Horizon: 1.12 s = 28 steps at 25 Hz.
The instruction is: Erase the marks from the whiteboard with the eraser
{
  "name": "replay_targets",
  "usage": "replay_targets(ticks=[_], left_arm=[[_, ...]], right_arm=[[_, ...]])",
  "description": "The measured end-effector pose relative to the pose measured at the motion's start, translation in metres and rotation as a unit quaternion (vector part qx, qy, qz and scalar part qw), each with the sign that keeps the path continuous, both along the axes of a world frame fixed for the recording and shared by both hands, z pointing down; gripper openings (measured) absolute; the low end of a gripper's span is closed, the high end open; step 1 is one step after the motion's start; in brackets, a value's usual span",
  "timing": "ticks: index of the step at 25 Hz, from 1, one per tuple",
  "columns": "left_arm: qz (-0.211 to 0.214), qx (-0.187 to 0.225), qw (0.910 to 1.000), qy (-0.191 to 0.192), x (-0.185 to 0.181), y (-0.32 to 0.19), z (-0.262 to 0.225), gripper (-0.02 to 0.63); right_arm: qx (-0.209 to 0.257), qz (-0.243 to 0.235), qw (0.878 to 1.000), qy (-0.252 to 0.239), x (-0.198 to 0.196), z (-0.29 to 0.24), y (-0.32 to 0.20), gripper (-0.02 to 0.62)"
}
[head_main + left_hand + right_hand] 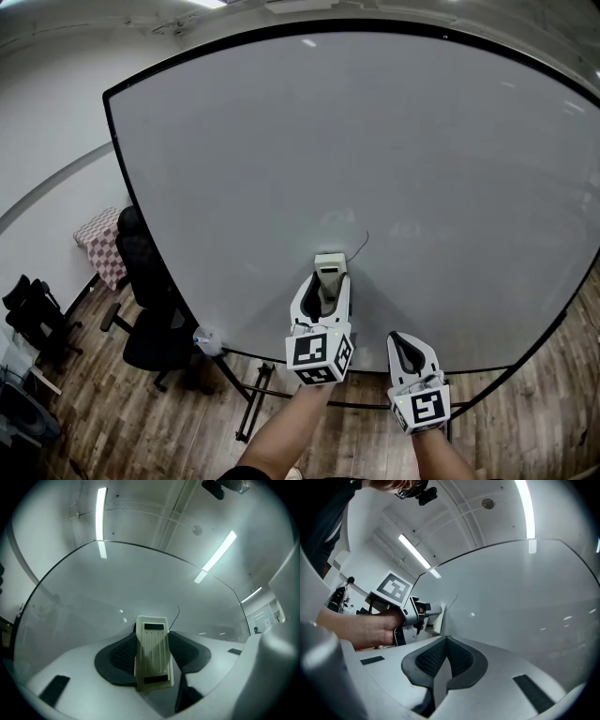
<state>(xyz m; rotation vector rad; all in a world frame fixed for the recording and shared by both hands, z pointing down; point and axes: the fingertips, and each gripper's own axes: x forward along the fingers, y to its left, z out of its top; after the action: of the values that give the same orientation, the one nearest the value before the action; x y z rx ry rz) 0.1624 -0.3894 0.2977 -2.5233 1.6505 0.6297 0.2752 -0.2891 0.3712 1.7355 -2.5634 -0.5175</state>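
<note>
- Pinching the eraser (151, 651), left gripper (325, 286) sets it flat against the whiteboard (375, 141) near its lower edge, under a thin mark (362, 245).
- Right gripper (446, 641), jaws together and empty, idles aside.

Wood floor (112, 422), black office chair (148, 328), perhaps checkered table (98, 246), strip lights (101, 508)

The whiteboard (375, 159) is pale grey-white with a black frame and carries one thin dark mark (365, 242). The eraser (329, 270) is cream. At the left of the frame are a red-and-white checked cloth (99, 246), a black chair (150, 314) and the brown wooden floor (112, 417).
</note>
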Motion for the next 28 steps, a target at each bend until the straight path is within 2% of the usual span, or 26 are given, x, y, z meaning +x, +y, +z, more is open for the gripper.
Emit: replay_targets(ticks=[14,20,28], left_arm=[[0.011,0.055,0.9977,-0.038,0.034,0.007,-0.046,0.239],[0.012,0.078,0.9945,-0.069,0.05,0.011,-0.065,0.239],[0.032,0.097,0.9923,-0.07,0.062,0.018,-0.091,0.239]], right_arm=[[0.036,0.007,0.999,0.007,0.011,-0.035,0.022,0.02],[0.047,0.004,0.999,0.001,0.01,-0.045,0.03,0.019],[0.072,0.011,0.997,-0.007,0.009,-0.064,0.043,0.018]])
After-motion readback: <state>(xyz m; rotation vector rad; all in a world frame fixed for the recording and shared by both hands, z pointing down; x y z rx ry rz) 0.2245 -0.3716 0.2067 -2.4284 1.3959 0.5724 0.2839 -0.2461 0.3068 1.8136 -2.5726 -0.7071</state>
